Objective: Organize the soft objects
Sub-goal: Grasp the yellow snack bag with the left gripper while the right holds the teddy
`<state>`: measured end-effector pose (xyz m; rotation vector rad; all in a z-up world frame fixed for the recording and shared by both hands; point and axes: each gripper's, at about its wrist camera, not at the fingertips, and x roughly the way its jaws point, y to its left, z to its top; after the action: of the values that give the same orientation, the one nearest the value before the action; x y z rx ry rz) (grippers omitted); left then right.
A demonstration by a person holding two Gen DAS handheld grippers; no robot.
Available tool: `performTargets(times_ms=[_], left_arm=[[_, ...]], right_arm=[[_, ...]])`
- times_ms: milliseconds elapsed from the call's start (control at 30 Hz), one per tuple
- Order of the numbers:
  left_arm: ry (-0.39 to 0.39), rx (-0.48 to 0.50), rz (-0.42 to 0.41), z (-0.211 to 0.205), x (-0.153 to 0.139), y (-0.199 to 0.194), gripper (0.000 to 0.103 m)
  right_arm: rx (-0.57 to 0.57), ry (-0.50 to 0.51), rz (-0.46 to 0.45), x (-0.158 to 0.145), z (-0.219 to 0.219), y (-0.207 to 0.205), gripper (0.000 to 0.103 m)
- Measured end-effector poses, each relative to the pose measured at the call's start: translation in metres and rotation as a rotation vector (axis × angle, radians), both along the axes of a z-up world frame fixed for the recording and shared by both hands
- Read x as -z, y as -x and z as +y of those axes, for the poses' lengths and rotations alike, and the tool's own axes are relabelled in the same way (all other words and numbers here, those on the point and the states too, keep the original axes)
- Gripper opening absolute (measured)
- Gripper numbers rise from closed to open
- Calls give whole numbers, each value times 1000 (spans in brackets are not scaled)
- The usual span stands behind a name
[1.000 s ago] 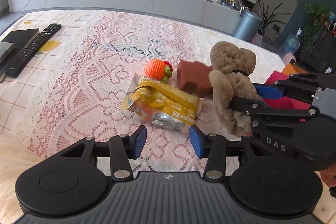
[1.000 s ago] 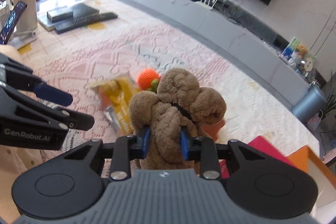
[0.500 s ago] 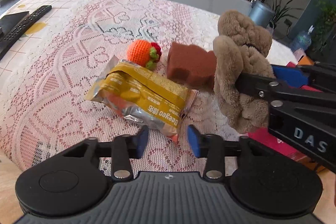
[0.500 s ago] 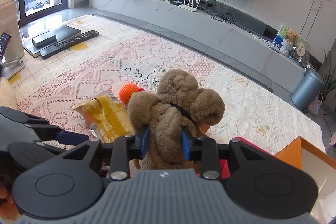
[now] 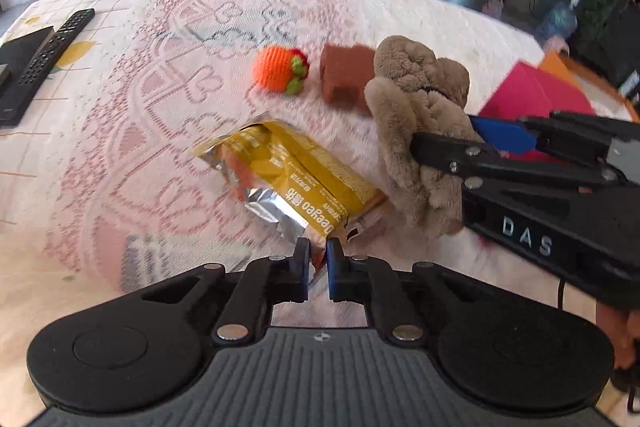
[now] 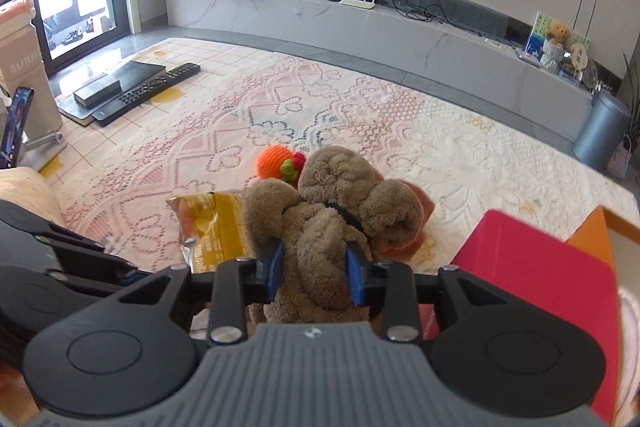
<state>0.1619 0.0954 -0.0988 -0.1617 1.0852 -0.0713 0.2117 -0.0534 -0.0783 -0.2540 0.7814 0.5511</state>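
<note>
Left gripper (image 5: 318, 265) low, fingers nearly together pinching a snack packet (image 5: 296, 183) edge, right gripper (image 6: 314, 273) clamped around a plush toy (image 6: 332, 211)

Left wrist cam sits low behind the left claw (image 5: 318, 267), close over the lace cloth, facing 12 o'clock. Right wrist cam rides higher, looking toward the TV wall. Both share the fluffy brown plush bear (image 5: 420, 131) (image 6: 332, 211), yellow foil snack pouch (image 5: 296, 183) (image 6: 216, 227) and orange crocheted ball (image 5: 280, 73) (image 6: 276, 163).
</note>
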Motion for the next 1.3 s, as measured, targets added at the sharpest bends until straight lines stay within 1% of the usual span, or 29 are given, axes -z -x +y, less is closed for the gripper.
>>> performTargets(times_ms=[100,167,233,300,333,367,400,433,467,533,567,700,767,867,1000,1100,1233,1300], left_arm=[[-61,8,47,13,-3,12,8],[-90,-28,58,21,-5,16,9],[-93,-49,69,26,-4,18,9],[-73,-61,44,28,-7,20,12],[-71,-67,18,28,-10,22,21],[-64,-68,-8,29,-12,24,40],[-55,-74,-30,30,-14,26,51],[-47,-89,-54,30,-16,27,72],[-34,-106,-76,30,-18,27,80],[-8,-139,-89,30,-17,22,85],[-1,-167,-88,30,-14,19,87],[-25,-214,-66,17,-1,5,88],[-33,-254,-56,15,5,0,87],[-47,-290,-36,14,14,-6,88],[-90,-304,-17,9,22,-12,88],[-97,-314,2,7,29,-17,88],[-125,-335,5,4,33,-21,89],[-122,-337,4,4,34,-21,87]], right_arm=[[6,-25,37,5,1,13,33],[21,-41,64,10,2,18,33],[45,-57,89,15,2,23,33],[63,-65,102,20,0,26,33],[69,-66,104,21,0,27,33],[74,-69,105,22,-2,28,33],[82,-77,109,21,-5,27,34],[91,-87,115,21,-7,26,34],[102,-99,121,21,-10,25,35],[117,-121,134,22,-14,23,36],[123,-128,140,24,-15,22,36],[139,-155,162,31,-18,19,37],[150,-156,158,35,-20,17,37],[160,-196,181,39,-24,13,42],[163,-226,188,46,-27,11,44],[162,-243,194,48,-30,11,45],[163,-248,188,48,-30,12,46],[163,-254,187,49,-30,13,47]])
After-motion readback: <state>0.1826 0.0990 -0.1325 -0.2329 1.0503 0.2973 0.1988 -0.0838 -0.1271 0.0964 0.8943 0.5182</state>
